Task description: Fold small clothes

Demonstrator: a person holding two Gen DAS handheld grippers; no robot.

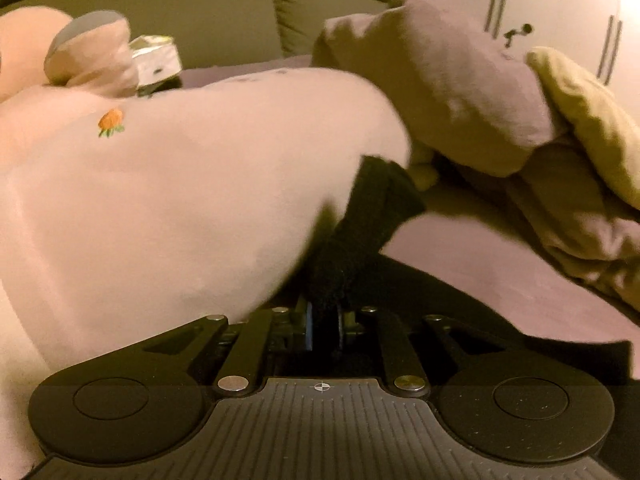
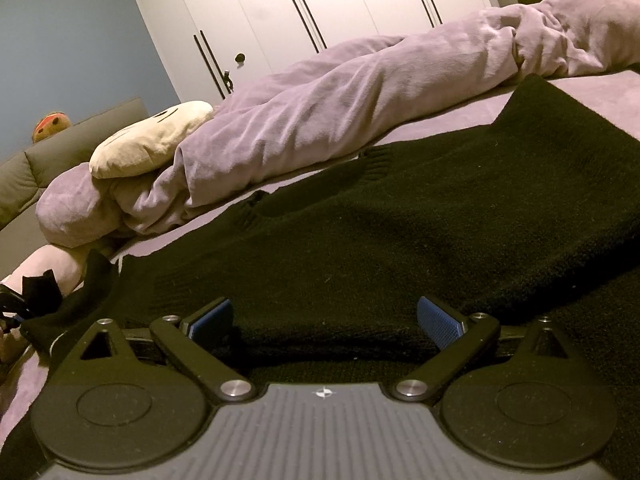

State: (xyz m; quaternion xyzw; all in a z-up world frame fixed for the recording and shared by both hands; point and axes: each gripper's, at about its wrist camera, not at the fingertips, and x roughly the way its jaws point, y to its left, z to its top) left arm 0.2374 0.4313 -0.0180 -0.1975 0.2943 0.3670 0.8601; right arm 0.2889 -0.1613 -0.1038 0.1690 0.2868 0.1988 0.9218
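A black knitted sweater (image 2: 400, 220) lies spread flat on the lilac bed sheet (image 2: 592, 88). My right gripper (image 2: 326, 320) stands open just above its near edge, blue pads (image 2: 438, 320) wide apart, black knit lying between them but not pinched. In the left wrist view my left gripper (image 1: 324, 320) is shut on a bunched strip of the same black knit (image 1: 372, 208), which rises from the pads and runs up to the right. The sweater's left end (image 2: 96, 276) is lifted off the sheet.
A large pink plush (image 1: 180, 168) with an orange embroidered motif (image 1: 111, 122) crowds the left gripper's left side. A rolled lilac blanket (image 2: 340, 112) and a cream cushion (image 2: 152, 140) lie behind the sweater. White wardrobe doors (image 2: 320, 4) stand beyond the bed.
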